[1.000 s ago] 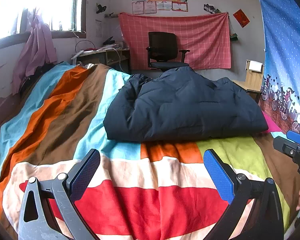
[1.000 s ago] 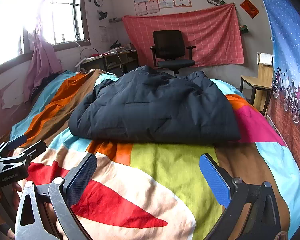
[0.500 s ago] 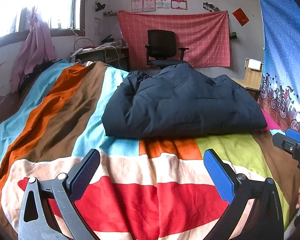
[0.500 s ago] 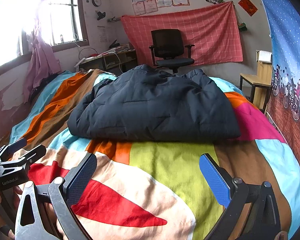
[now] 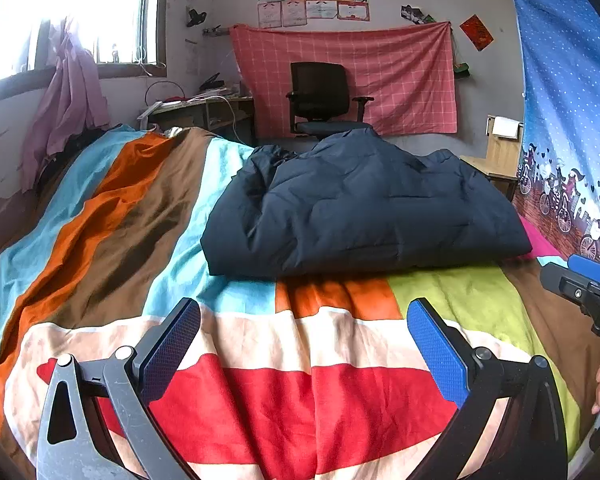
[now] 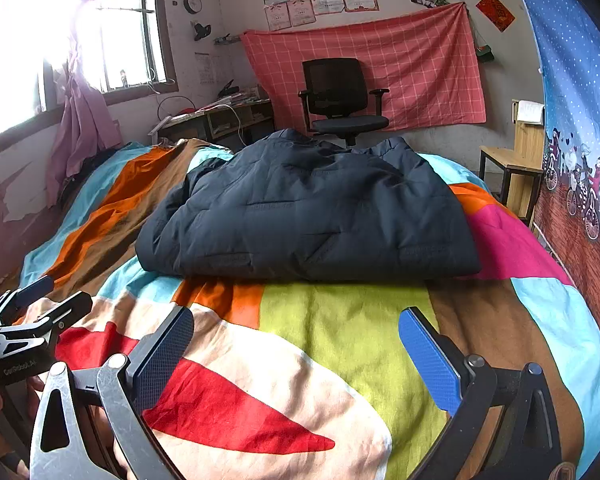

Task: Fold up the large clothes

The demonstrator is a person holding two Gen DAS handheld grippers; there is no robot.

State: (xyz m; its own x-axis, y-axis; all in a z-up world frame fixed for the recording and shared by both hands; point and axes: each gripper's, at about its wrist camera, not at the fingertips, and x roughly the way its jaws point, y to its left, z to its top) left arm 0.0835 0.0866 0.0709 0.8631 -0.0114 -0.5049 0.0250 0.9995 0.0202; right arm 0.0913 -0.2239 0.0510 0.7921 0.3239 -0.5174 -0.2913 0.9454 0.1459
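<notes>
Lying: dark navy padded jacket (image 5: 360, 208), folded into a bulky heap on the bedspread (image 5: 308, 396), mid-bed, nearer the far end than the near edge
Jacket vs tongs: well apart, straight ahead of both; no finger touching it
Jacket edges: near folded edge runs across the bed over the cyan, orange & green patches; right end by the magenta patch, toward the bed's right edge
Jacket, right view: (image 6: 312, 216) same heap, left end rumpled & thicker, top surface quilted
Left gripper (image 5: 304, 354): jaws spread wide, nothing between; blue pads (image 5: 436, 352) over the red/cream patches at near edge
Right gripper (image 6: 296, 362): jaws spread wide too, nothing held; pad (image 6: 428, 356) over green/brown patches, near edge, right half of bed
Cross-views: right gripper's tips seen at far right of left view (image 5: 584, 280); left gripper's tips at far left of right view (image 6: 32, 300); both hovering side by side at near edge
Hands: fingers partly visible behind each tool, mostly hidden
Bedspread: big colour blocks, wrinkled; stripes of cyan, orange, brown along left side
Beyond bed: black office chair (image 5: 320, 96) past far end, red checked cloth (image 5: 352, 76) on wall behind it
Left side: window w/ pink curtain (image 5: 68, 96)
Right side: blue printed hanging (image 5: 568, 112), wooden stool (image 6: 512, 168) near it
</notes>
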